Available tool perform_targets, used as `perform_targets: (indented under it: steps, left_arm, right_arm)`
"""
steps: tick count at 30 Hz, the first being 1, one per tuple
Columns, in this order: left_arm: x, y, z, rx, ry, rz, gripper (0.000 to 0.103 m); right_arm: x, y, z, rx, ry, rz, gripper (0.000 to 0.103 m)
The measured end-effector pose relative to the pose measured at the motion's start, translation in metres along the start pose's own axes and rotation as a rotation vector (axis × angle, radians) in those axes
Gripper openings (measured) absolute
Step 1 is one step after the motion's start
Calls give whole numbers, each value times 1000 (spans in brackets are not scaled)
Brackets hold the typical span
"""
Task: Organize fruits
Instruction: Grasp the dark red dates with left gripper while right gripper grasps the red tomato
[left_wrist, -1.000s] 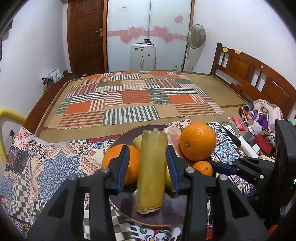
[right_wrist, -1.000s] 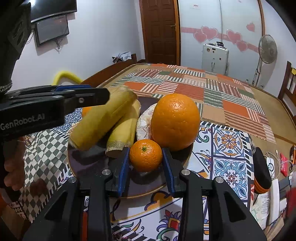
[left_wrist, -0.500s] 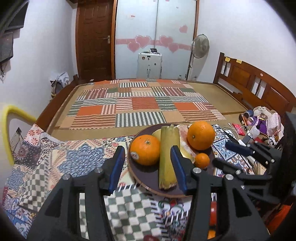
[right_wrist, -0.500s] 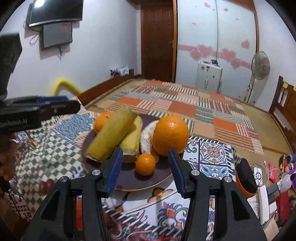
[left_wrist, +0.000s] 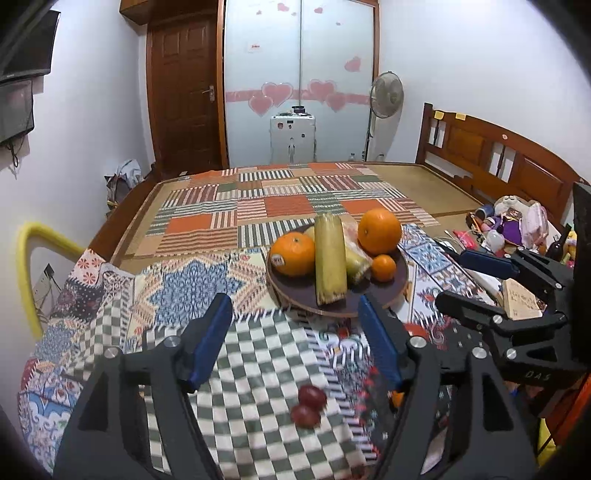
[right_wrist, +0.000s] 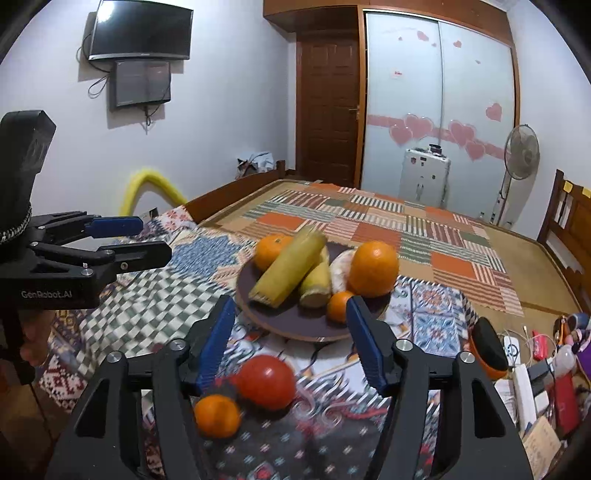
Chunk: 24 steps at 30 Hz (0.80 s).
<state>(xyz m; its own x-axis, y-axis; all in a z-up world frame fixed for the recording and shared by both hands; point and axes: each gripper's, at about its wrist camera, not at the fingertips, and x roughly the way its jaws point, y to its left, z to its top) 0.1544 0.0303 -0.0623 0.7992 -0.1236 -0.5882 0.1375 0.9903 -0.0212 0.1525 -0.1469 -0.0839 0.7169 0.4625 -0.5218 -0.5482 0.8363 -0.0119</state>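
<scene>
A dark round plate (left_wrist: 295, 295) (right_wrist: 295, 328) holds two big oranges (left_wrist: 379, 230) (right_wrist: 373, 269), a small tangerine (left_wrist: 383, 267) (right_wrist: 340, 306) and two yellow-green stalks (left_wrist: 330, 258) (right_wrist: 288, 267). My left gripper (left_wrist: 293, 310) hangs a short way in front of the plate, its jaws opening with nothing between them. My right gripper (right_wrist: 290, 301) also stands back from the plate, jaws opening and empty. Loose on the cloth lie two small red fruits (left_wrist: 308, 404), a red round fruit (right_wrist: 266, 382) and another tangerine (right_wrist: 217, 415).
A patchwork cloth (left_wrist: 184, 280) covers the near surface, with a striped mat (left_wrist: 280, 206) beyond it. Clutter of small items (left_wrist: 517, 229) (right_wrist: 535, 369) lies at the right by the wooden headboard (left_wrist: 498, 162). A yellow padded tube (left_wrist: 26, 273) stands at the left.
Both grippers let go, the left of the stalk, the right of the small tangerine. They drew back from the plate with jaws widening, and loose fruit on the cloth came into view.
</scene>
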Motion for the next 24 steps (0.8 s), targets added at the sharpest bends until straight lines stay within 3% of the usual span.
perform_targets:
  steps: [16, 24]
  left_arm:
    - [35, 3, -62, -11, 183, -58, 71]
    - [56, -6, -67, 24, 226, -100, 49]
  right_arm:
    - [36, -2, -42, 65, 123, 45, 60]
    - [48, -1, -44, 68, 145, 60, 60]
